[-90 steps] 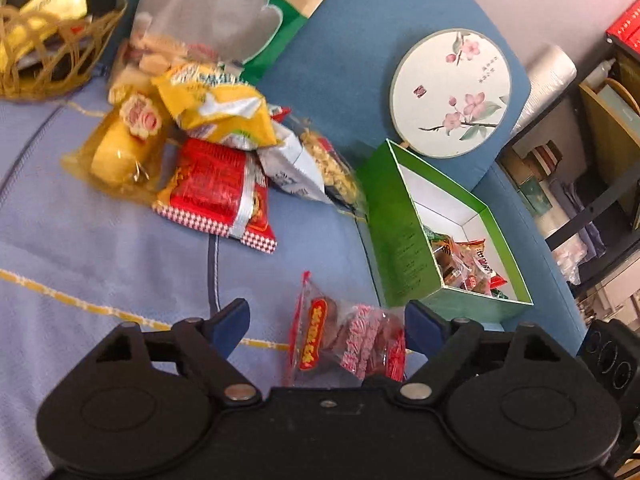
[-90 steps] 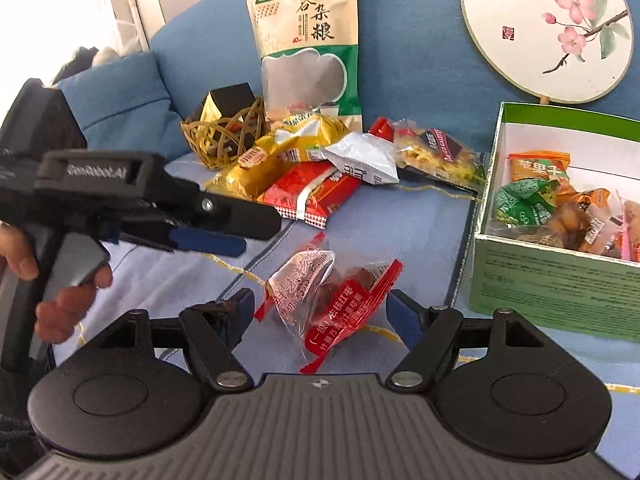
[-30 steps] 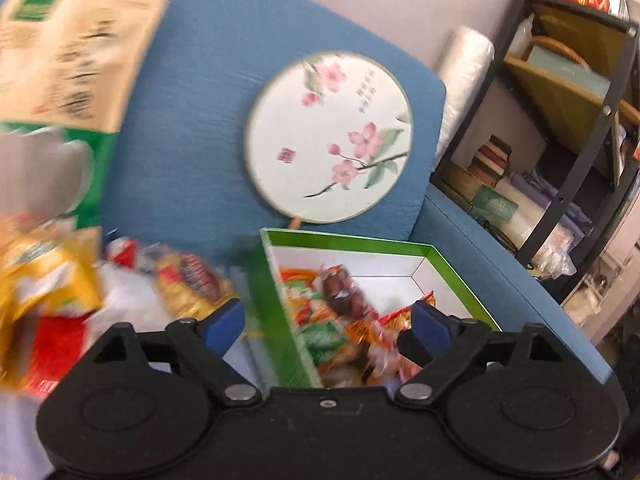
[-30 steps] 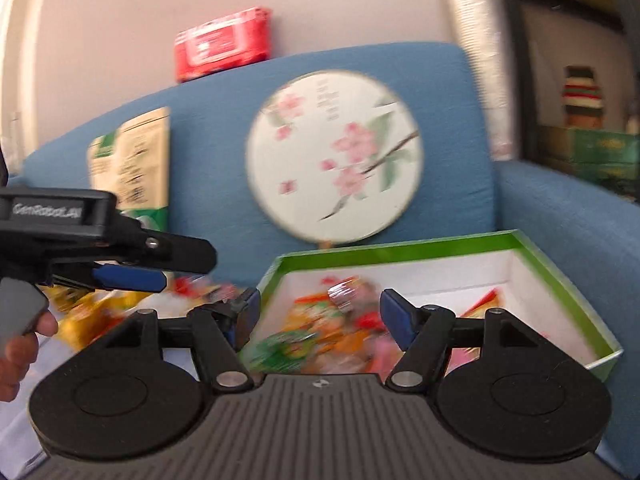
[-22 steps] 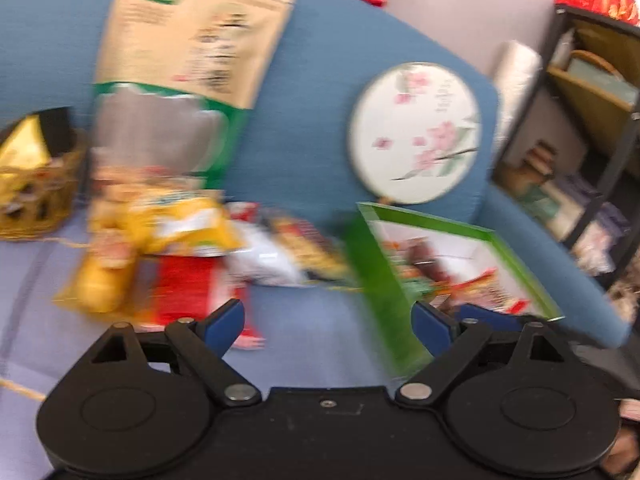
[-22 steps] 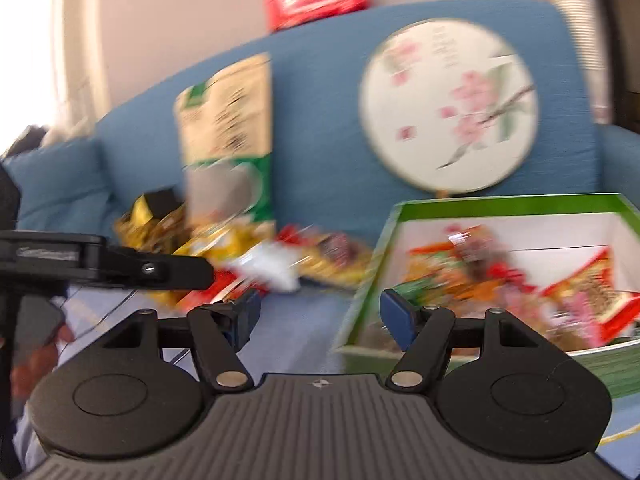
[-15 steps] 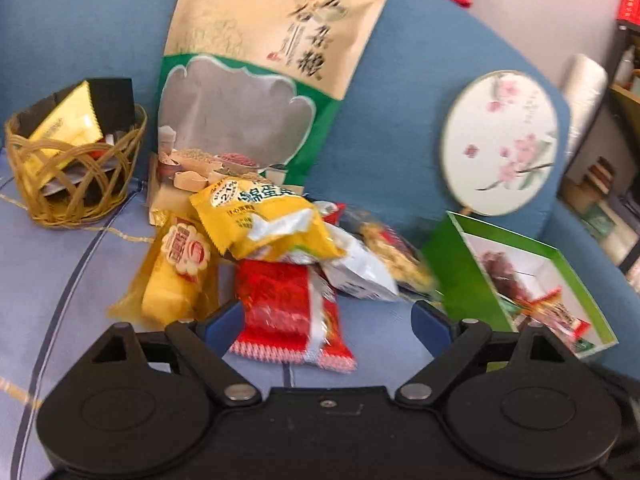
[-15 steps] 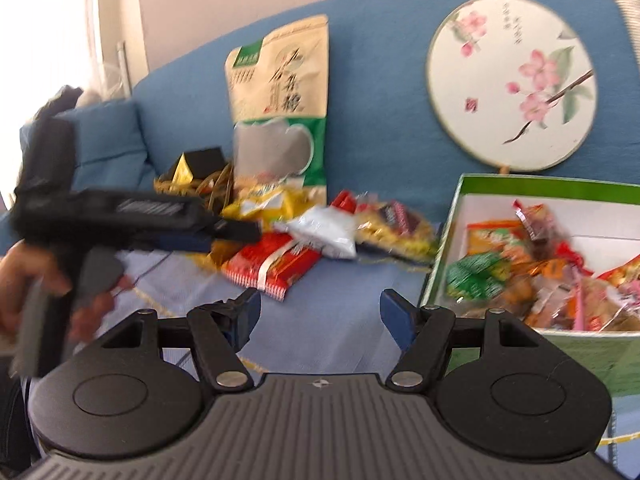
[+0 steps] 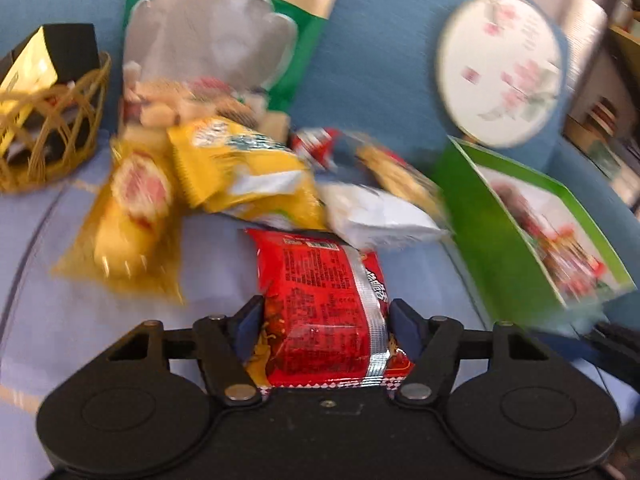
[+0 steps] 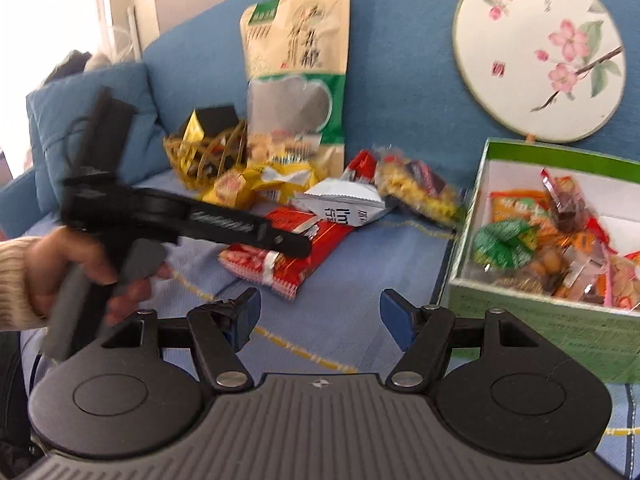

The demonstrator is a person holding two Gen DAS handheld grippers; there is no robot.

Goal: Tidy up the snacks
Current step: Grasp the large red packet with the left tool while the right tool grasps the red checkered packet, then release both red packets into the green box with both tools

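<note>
A red snack packet point(image 9: 320, 300) lies on the blue sofa cloth in front of a pile of snacks. My left gripper point(image 9: 326, 320) straddles it. Its jaws are closing, and the blue pads touch the packet's two long edges and pinch it in slightly. The right wrist view shows the same left gripper point(image 10: 296, 240) lying over the red packet point(image 10: 280, 272), held by a person's hand point(image 10: 80, 264). My right gripper point(image 10: 320, 312) stands open and empty over bare cloth, left of the green box point(image 10: 540, 320), which holds several small snacks.
Behind the red packet lie yellow packets point(image 9: 240, 172) and a white packet point(image 9: 376, 212). A tall grain bag point(image 9: 216, 40) and a round painted fan point(image 9: 500, 80) lean on the sofa back. A wicker basket point(image 9: 44, 132) stands far left, the green box point(image 9: 500, 248) at right.
Both grippers swung from over the green box back to the snack pile and sank. The left gripper's jaws, wide before, have come in around the red packet.
</note>
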